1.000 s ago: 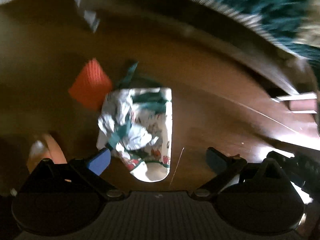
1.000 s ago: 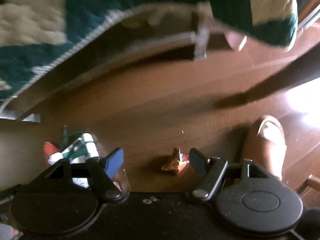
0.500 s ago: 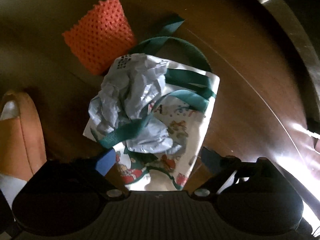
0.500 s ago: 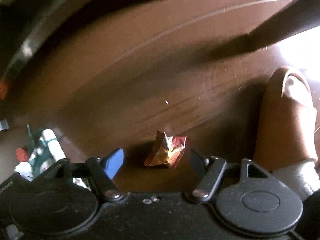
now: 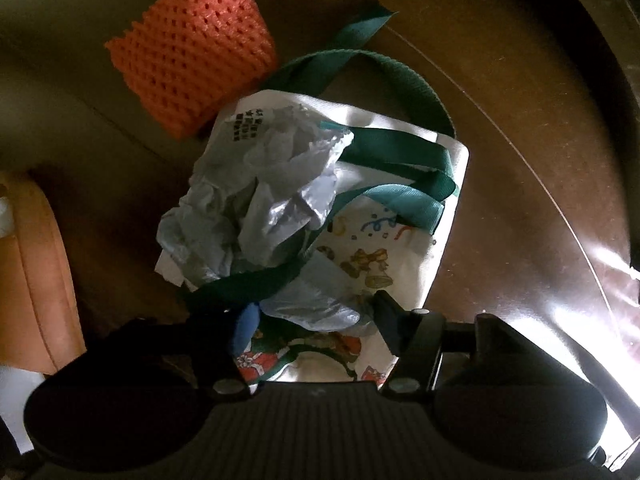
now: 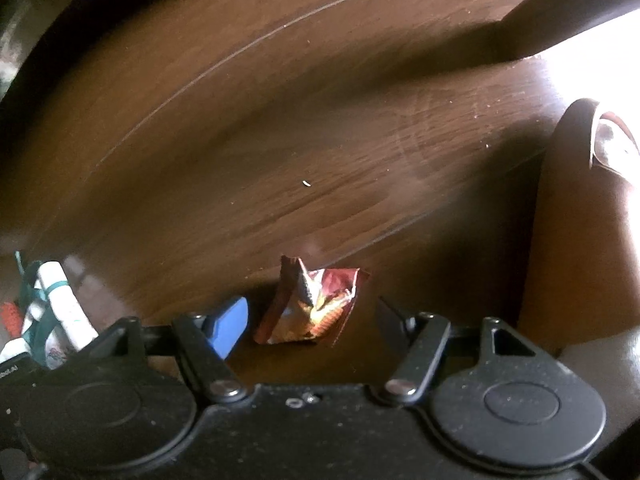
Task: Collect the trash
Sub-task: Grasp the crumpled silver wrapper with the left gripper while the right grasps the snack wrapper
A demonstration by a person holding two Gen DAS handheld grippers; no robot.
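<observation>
Both have dropped low: left gripper (image 5: 314, 322) closing around crumpled plastic (image 5: 256, 216) (on the tote bag (image 5: 400, 256)); right gripper (image 6: 312, 322) narrowing, untouching, astride the snack wrapper (image 6: 312, 304), so both pickups look imminent.

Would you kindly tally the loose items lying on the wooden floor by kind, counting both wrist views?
Orange foam net sleeve: 1
Crumpled pale plastic bag: 1
Printed tote bag with green straps: 1
Crumpled red snack wrapper: 1
Total: 4
</observation>
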